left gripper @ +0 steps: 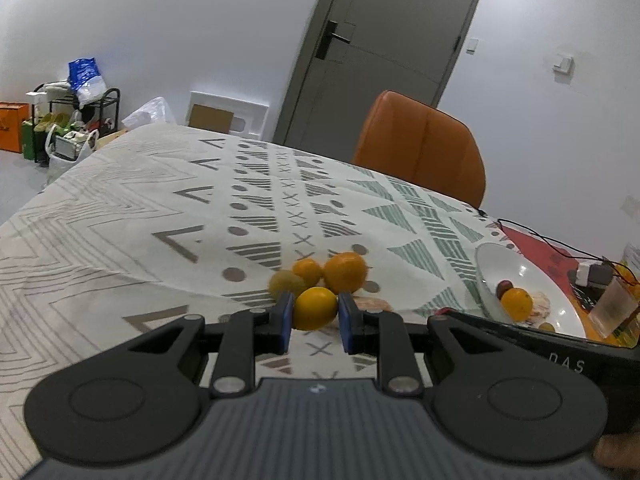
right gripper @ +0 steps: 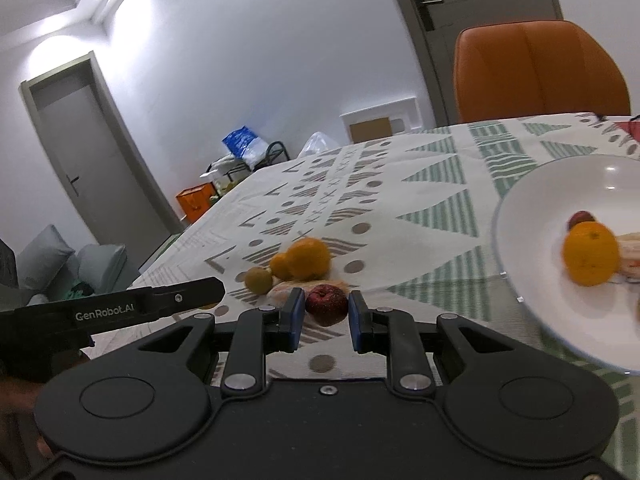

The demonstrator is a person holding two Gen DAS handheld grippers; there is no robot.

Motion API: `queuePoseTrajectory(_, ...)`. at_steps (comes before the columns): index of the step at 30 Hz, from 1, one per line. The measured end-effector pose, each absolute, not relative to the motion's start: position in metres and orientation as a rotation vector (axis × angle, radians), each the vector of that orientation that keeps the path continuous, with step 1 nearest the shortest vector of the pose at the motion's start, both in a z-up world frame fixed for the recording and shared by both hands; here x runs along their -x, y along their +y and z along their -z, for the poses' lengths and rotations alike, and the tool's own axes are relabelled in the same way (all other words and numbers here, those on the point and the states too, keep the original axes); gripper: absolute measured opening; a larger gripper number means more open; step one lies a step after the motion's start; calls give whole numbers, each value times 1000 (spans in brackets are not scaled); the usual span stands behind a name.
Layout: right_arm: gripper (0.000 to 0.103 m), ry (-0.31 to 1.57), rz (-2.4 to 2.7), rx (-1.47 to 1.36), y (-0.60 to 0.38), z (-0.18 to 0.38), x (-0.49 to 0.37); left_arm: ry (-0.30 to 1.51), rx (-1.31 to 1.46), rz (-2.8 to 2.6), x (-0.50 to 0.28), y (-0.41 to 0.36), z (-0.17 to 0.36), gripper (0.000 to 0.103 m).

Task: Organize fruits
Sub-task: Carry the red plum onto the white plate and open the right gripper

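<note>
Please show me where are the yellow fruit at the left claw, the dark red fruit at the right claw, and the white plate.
yellow fruit [left gripper: 315, 307], left wrist view, front face.
dark red fruit [right gripper: 327, 305], right wrist view, middle of skin.
white plate [right gripper: 532, 200], right wrist view, bare inner wall.

Even, fairly bright indoor light. In the right wrist view a ceiling glow washes the upper white wall [right gripper: 100, 12]. Fisheye bending curves the grey door frame [right gripper: 60, 152] and darkens corners. The round orange fruit in the white bowl [right gripper: 591, 254] looks smeared, possibly motion blur.
</note>
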State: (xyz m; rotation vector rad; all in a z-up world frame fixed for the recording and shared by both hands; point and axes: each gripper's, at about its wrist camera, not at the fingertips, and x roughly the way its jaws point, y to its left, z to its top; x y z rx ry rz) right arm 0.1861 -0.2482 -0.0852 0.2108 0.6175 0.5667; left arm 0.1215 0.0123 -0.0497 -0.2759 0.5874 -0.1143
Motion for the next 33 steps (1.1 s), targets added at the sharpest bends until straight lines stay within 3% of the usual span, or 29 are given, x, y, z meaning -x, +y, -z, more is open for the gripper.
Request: queuePoseTrajectory(33,22,547,-349,-334,-364,92,-180,596,162,269,-146,-90,40,22)
